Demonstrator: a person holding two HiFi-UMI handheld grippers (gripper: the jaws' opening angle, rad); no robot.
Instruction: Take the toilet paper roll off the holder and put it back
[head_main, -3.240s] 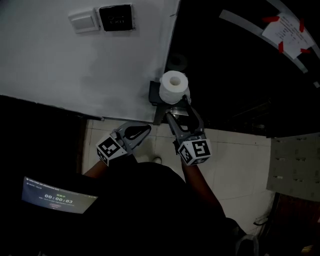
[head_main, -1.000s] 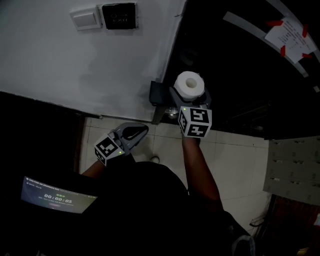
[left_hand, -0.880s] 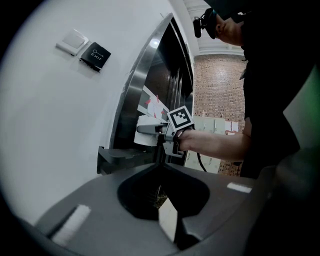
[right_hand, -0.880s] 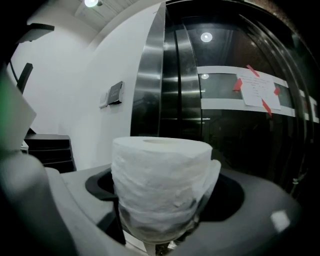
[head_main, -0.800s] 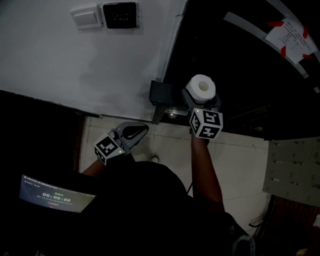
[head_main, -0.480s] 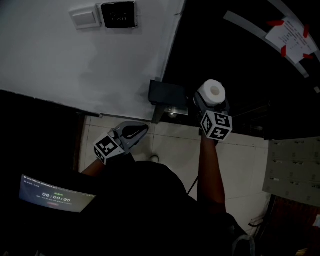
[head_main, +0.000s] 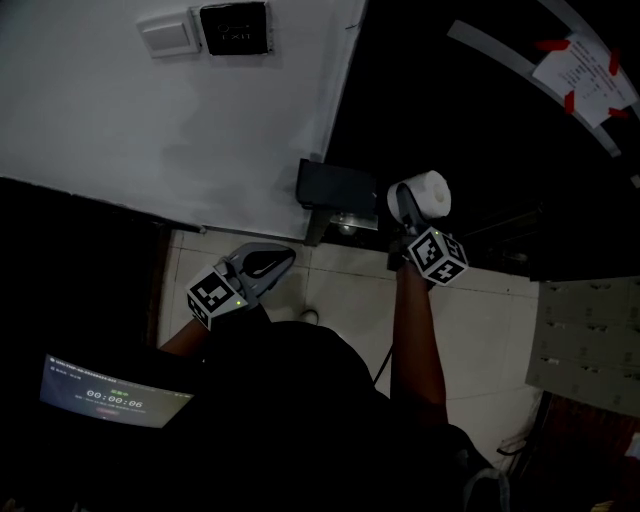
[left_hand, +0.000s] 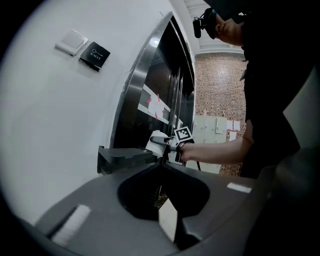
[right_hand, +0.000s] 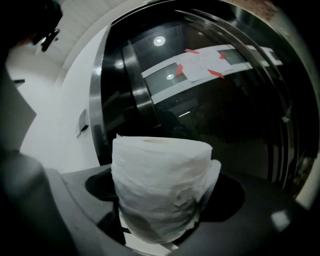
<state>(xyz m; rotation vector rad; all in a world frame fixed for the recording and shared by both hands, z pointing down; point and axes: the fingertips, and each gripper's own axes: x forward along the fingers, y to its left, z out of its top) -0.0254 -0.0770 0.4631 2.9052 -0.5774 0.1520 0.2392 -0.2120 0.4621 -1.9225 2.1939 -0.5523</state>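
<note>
Over on the left, the left gripper (head_main: 284, 258) hangs low above the tiled floor (head_main: 345, 300), at about 8 o'clock from the holder. Its own view shows the two jaws brought together at the tips with nothing between them, so it's a spectator for now.

Moving across to the middle, the holder (head_main: 335, 186) is a dark box fixed at the edge of the white wall (head_main: 200, 140) where it meets the dark glass door (head_main: 480, 120). It stands bare, with no paper on it.

On to the right, and here's the action. The toilet paper roll (head_main: 425, 193) is out in the air at roughly 3 o'clock from the holder, near it but clear of it. The right gripper (head_main: 410, 212) has it clamped, jaws spread wide around the roll's body, marker cube at about 6 o'clock from the roll. The right gripper view confirms it: the soft white roll fills the gap between the jaws and stands upright in that view, its wraps squeezed a little by the grip.

So where does that leave us? The first half looks done, with the roll off. The second half is all to come: carry it back toward 9 o'clock, line it up with the holder, seat it and let go.
</note>
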